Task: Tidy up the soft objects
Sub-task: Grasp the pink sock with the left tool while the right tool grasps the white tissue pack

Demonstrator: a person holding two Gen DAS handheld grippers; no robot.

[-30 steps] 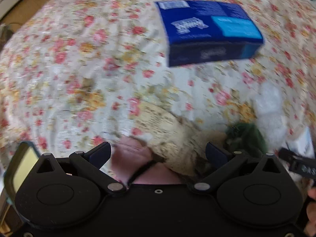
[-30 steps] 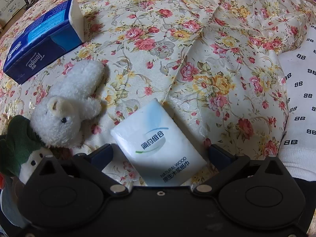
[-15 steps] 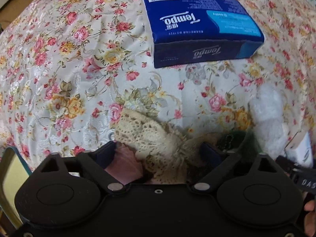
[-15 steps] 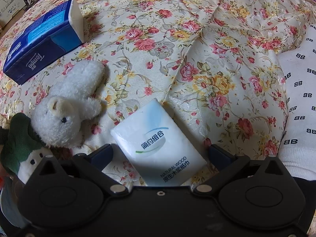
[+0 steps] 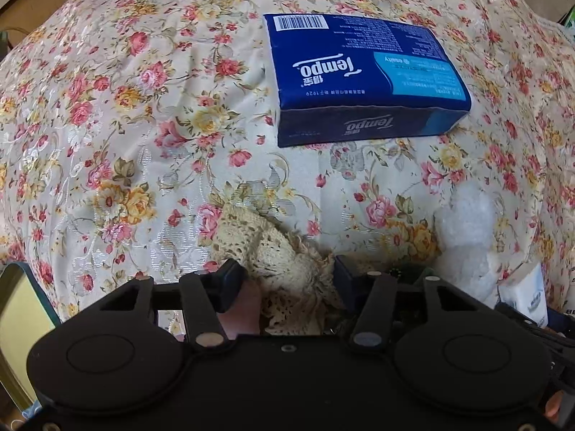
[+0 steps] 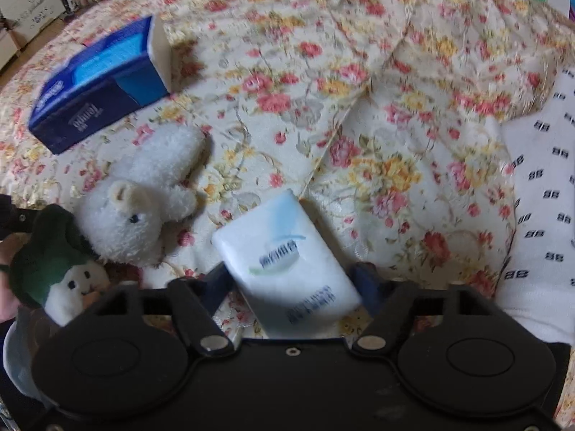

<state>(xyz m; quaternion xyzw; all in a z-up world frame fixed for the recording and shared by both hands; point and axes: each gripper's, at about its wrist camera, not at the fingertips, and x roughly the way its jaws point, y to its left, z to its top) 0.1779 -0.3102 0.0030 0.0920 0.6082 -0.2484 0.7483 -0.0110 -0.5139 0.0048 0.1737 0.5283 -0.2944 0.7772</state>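
Near the bottom edge, between the just-closed jaws of the right gripper (image 6: 293, 283): one white tissue pack (image 6: 287, 262), light, soft, slippery; best taken across the short sides. Further left, left gripper (image 5: 287, 280) just closed on one lace cloth (image 5: 284, 262), limp. Beyond: one blue tissue box (image 5: 363, 79), two plush toys (image 6: 140, 197), floral bedspread (image 5: 143, 125).

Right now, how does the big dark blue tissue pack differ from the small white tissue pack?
The dark blue tissue pack is larger and boxier; the white tissue pack is smaller and flatter. The blue one lies untouched on the floral bedspread; the white one sits between the right gripper jaws, which have just been closing. Both are soft wrapped tissues.
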